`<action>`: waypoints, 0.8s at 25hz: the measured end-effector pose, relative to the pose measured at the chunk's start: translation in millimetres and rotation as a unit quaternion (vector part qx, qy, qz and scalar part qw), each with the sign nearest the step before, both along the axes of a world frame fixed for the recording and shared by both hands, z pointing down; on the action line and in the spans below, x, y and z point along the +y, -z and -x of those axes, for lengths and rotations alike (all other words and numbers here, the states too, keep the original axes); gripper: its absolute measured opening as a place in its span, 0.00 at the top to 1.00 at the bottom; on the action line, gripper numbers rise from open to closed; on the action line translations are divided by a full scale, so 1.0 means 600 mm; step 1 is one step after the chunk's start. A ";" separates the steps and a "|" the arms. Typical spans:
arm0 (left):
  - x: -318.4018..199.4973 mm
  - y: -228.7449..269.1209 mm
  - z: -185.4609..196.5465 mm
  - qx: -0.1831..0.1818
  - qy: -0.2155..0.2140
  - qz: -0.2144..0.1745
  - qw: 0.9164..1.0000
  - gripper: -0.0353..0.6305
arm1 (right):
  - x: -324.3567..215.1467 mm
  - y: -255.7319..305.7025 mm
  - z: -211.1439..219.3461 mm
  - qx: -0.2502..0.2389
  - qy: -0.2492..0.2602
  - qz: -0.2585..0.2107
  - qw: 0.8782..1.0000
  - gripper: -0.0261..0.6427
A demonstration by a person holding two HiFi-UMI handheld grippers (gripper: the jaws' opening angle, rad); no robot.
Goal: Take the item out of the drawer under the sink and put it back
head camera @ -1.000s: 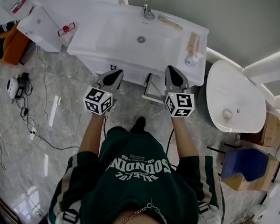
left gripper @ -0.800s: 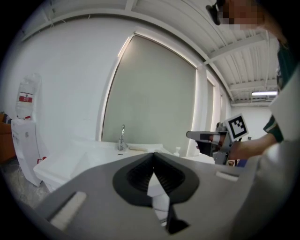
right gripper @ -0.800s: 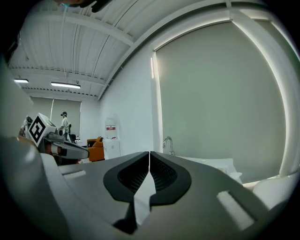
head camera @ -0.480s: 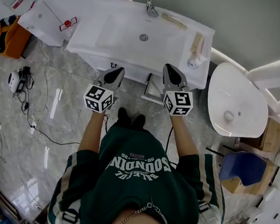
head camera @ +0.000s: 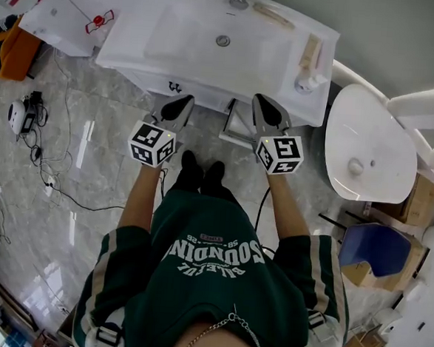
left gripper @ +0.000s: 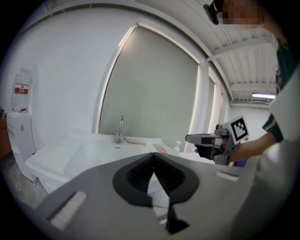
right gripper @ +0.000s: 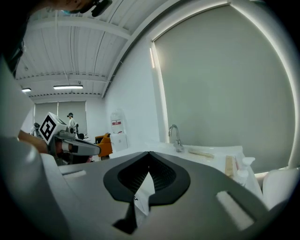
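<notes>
Drawer (head camera: 239, 127): sitting under the sink (head camera: 184, 35), seemingly a little ajar, between the two tools; the item inside is not showing in any view.
Change: the person is bringing both shoes (head camera: 202, 174) together in front of the cabinet, and the sink is sliding toward the top of the head view.
Meaning: the approach is finishing, by this reading; nothing is touching the drawer yet.
Left tool (head camera: 182, 102): jaws pressed together, carrying nothing, hovering just short of the cabinet front.
Right tool (head camera: 261, 103): likewise closed up and empty, hanging level with its partner.
Head view: alone in showing the drawer, the shoes and the toilet (head camera: 366, 153) at the right.
Gripper views: looking over the worktop to the tap (left gripper: 120, 130) and a soap bottle (right gripper: 242, 171), each catching the other tool; neither is showing the drawer.
</notes>
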State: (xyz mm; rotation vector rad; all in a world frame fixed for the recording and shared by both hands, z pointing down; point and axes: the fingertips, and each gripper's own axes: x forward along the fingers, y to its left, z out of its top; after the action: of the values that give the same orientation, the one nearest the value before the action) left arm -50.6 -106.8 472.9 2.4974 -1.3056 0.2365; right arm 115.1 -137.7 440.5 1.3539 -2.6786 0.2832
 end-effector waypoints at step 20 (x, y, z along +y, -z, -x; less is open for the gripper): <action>0.053 -0.197 -0.060 0.003 -0.037 0.110 0.993 0.87 | 0.066 -0.306 -0.044 0.082 0.017 0.159 0.984 0.95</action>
State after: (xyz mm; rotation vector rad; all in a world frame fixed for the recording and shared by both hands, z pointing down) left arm -14.3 -74.9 591.2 2.3602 -1.1194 0.3689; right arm 141.6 -97.9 623.9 1.1785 -2.3925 0.5439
